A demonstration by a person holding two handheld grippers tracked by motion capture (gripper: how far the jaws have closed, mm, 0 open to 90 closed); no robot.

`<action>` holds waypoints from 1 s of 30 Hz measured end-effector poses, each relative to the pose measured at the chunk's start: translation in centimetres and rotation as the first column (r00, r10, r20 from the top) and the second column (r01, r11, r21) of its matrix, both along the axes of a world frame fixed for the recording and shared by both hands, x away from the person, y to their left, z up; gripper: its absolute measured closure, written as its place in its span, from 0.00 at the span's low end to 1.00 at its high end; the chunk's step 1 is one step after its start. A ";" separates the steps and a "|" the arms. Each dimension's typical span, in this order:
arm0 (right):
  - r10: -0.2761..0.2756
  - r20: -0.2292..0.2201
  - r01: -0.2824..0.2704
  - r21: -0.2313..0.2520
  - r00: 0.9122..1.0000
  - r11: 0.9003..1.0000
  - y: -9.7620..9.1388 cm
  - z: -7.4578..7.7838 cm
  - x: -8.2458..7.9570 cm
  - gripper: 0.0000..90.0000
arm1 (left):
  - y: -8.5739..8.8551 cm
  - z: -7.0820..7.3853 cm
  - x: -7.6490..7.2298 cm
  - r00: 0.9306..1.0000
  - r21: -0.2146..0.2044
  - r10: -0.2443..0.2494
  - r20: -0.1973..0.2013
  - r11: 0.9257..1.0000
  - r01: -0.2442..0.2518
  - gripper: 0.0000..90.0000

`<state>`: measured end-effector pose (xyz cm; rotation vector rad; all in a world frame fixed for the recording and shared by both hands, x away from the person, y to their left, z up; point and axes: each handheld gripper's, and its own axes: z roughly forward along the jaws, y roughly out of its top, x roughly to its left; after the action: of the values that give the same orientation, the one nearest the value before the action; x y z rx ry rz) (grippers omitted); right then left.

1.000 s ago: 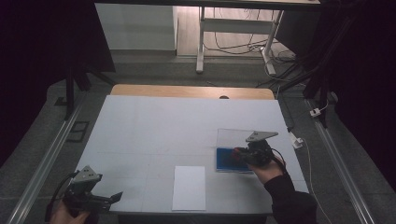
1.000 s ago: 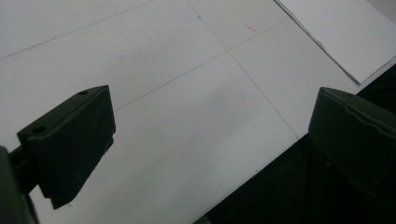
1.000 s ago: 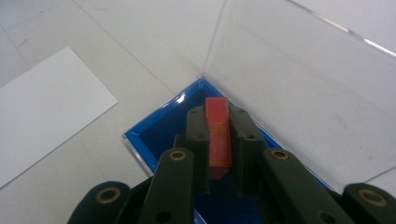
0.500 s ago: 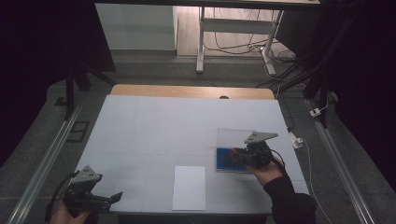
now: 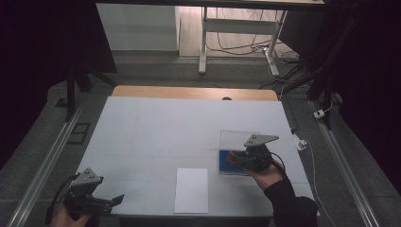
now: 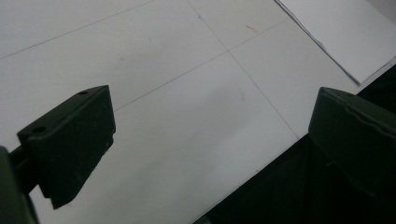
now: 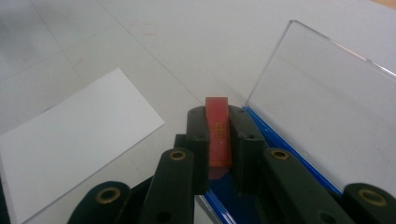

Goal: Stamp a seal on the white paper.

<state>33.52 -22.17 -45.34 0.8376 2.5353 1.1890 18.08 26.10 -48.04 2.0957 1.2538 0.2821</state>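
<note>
Right gripper point(image 7: 218, 140) clamps thin red block point(image 7: 218, 130), visible close-up in right gripper view, over blue case point(image 5: 232, 163) with clear lid point(image 7: 327, 107) raised. Left gripper point(image 5: 101, 201) jaws wide apart, empty, near table point(image 5: 165, 127) front-left edge. White sheet point(image 5: 191, 190) between grippers.

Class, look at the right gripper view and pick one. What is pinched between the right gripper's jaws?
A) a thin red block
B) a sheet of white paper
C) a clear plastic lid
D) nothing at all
A: in the right gripper view the right gripper has its jaws closed on a thin red block, beside the blue case with its clear lid raised; the white paper lies flat on the table.
</note>
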 end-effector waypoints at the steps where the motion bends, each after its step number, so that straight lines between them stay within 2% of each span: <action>1: 0.005 0.002 -0.005 0.004 1.000 1.000 0.1 0.0 0.0 0.89 | 0.0 0.0 0.0 1.000 -0.001 -0.001 0.001 1.000 0.001 0.01; 14: 0.053 -0.011 -0.053 0.015 0.999 0.998 1.7 0.1 -0.5 0.89 | 0.0 0.0 0.0 1.000 0.001 -0.001 0.000 1.000 0.001 0.01; 21: 0.070 -0.021 -0.069 0.041 0.997 0.997 2.5 0.1 -0.8 0.89 | 0.0 0.0 0.0 1.000 0.001 -0.001 -0.001 1.000 0.001 0.01; 30: 0.115 -0.015 -0.114 0.032 0.993 0.993 4.0 0.0 -1.3 0.89 | 0.0 0.0 0.0 1.000 0.000 0.000 -0.002 1.000 0.000 0.01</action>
<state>32.20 -18.19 -45.32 0.7201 2.6165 1.2633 18.09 26.08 -48.04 2.0961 1.2549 0.2804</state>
